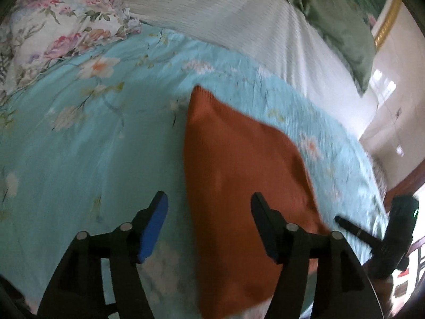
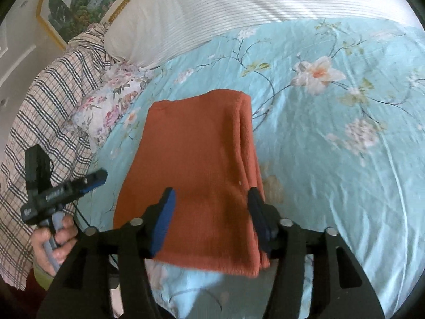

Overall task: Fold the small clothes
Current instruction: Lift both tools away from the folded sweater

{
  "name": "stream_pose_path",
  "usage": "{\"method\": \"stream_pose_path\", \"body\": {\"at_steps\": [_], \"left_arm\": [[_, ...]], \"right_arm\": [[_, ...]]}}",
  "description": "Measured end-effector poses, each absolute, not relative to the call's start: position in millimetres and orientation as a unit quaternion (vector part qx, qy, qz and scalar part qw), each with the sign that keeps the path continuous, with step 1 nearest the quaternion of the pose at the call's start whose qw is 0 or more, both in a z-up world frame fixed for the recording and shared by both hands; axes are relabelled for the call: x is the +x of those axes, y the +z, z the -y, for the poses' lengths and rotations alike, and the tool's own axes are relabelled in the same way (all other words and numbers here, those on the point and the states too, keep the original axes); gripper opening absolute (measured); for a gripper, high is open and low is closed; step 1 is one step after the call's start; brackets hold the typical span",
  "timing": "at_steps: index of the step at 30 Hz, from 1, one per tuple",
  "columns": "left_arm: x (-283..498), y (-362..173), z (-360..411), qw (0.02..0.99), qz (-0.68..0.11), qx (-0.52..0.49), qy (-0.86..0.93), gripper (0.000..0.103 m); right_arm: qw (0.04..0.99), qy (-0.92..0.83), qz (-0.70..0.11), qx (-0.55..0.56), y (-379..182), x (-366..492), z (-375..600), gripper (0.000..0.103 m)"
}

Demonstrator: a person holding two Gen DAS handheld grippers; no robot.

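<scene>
Logging item: orange knit garment point(image 2: 196, 164), folded to a layered rectangle, flat on blue floral bedspread point(image 2: 332, 138). I judge the fold approx. done; maybe a final tidy left. Left gripper point(image 1: 209, 226) & right gripper point(image 2: 211, 212): jaws apart, nothing clamped. Containers: none in view.

A turquoise flowered bedsheet point(image 2: 332, 143) covers the bed, with a white ribbed pillow point(image 2: 212, 8) at its far edge, a plaid cloth point(image 2: 47, 101) beside it, and a framed landscape painting point(image 2: 77, 2) behind.
</scene>
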State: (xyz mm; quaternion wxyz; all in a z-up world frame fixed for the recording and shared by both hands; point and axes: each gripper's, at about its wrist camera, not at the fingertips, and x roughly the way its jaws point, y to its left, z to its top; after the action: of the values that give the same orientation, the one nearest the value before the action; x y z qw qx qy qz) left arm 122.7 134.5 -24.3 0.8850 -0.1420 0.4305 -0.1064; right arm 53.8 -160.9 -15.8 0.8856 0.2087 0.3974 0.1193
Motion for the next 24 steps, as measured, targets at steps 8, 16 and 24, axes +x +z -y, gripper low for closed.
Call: {"method": "stream_pose_path", "body": {"at_steps": [8,16,24], "left_arm": [[57.5,-37.7,-129.4,0.882,-0.46,-0.063,-0.077,0.081],[4.1,-51.4,-124.0,0.886,-0.46,-0.01,-0.051,0.081],[-31.9,-59.9,-100.8,0.891,-0.449,0.039,-0.048,0.082]], "right_arm": [[0.894,0.11,-0.402,0.165,-13.5,12.0,145.9,0.078],[0.895,0.106,-0.414,0.128,-19.2,-25.9,133.2,0.086],[0.887,0.118,-0.437,0.093,-25.2,-52.4,120.3,0.087]]}}
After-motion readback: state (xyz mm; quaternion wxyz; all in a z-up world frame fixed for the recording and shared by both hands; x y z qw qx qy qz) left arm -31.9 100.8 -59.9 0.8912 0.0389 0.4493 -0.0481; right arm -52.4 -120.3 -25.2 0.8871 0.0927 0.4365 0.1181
